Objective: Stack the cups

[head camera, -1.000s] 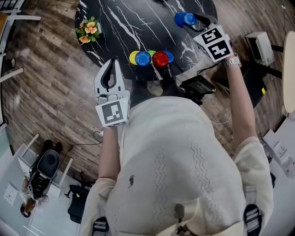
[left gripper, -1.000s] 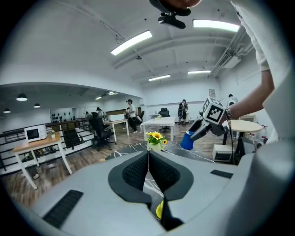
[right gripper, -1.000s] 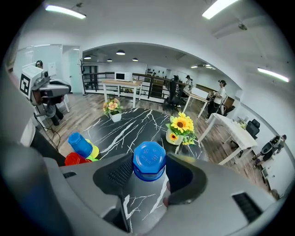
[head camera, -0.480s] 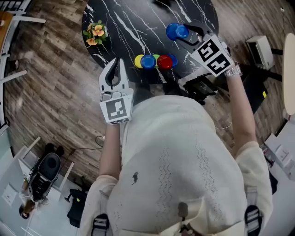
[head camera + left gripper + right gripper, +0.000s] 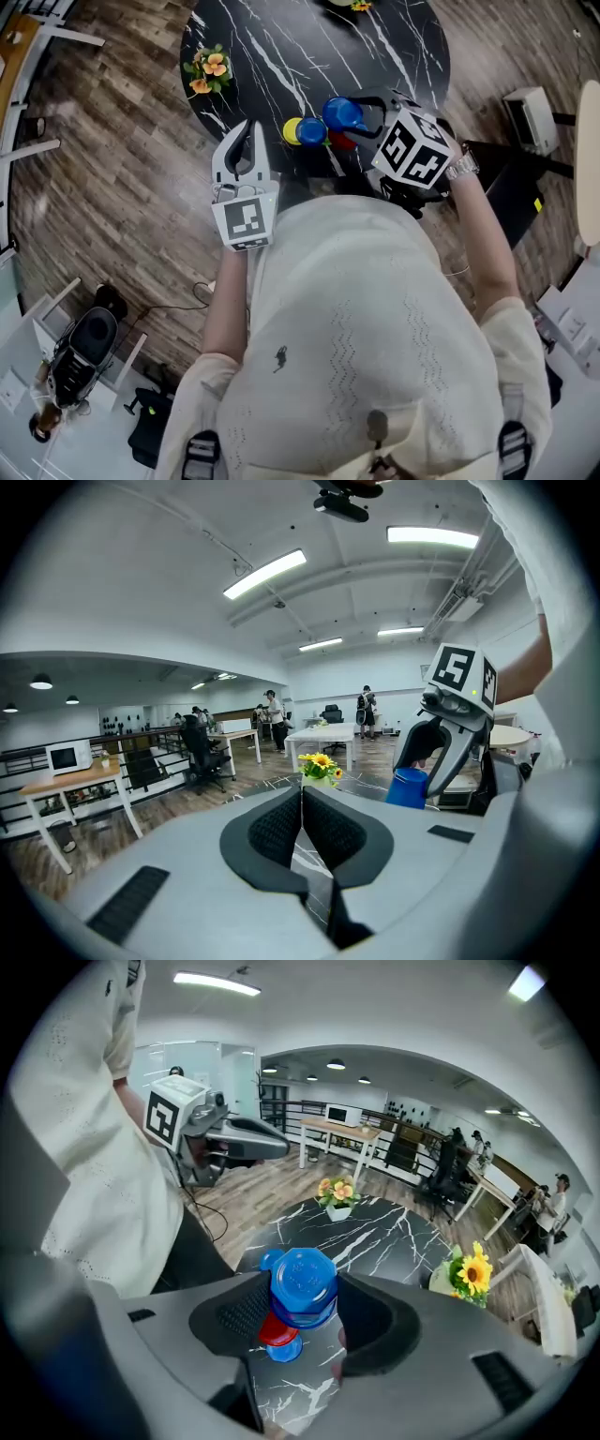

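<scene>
My right gripper (image 5: 351, 110) is shut on a blue cup (image 5: 341, 112), mouth down, held just above the row of cups at the near edge of the black marble table (image 5: 281, 47). In that row I see a yellow cup (image 5: 292, 131), a blue cup (image 5: 312, 132) and a red cup (image 5: 343, 142). The right gripper view shows the held blue cup (image 5: 303, 1286) between the pads, with the red cup (image 5: 277, 1331) right under it. My left gripper (image 5: 246, 129) is shut and empty, hanging off the table's left edge over the floor.
A small pot of orange flowers (image 5: 208, 70) stands at the table's left rim, and a sunflower pot (image 5: 469, 1274) at its far side. A white box (image 5: 530, 117) sits on the wooden floor to the right, and a chair (image 5: 89, 342) at lower left.
My right gripper has carried the blue cup left and nearer, from the table's right part to above the row of cups. The left gripper has hardly moved.
</scene>
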Demonstrator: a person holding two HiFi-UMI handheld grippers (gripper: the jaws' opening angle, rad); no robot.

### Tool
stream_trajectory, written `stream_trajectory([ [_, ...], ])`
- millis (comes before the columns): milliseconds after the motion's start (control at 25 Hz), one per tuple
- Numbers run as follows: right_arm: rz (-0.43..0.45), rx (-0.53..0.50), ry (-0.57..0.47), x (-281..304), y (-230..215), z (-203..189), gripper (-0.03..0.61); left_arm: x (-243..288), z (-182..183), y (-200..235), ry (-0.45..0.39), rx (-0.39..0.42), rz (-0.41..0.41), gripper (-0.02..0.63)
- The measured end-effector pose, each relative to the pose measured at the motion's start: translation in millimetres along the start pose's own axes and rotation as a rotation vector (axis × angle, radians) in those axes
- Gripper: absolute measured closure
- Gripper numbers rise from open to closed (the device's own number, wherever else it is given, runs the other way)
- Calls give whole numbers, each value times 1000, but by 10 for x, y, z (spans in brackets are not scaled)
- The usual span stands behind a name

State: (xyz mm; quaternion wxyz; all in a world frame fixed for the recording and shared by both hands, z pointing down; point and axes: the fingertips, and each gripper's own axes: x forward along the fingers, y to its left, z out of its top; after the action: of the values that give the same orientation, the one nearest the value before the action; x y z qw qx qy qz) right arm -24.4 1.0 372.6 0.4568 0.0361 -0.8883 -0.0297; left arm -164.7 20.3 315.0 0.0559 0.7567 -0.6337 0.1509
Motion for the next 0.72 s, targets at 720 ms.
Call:
stream_trajectory([
  [720, 100, -134, 71, 273, 419, 87, 347, -68, -157, 28, 16, -8, -4, 589],
])
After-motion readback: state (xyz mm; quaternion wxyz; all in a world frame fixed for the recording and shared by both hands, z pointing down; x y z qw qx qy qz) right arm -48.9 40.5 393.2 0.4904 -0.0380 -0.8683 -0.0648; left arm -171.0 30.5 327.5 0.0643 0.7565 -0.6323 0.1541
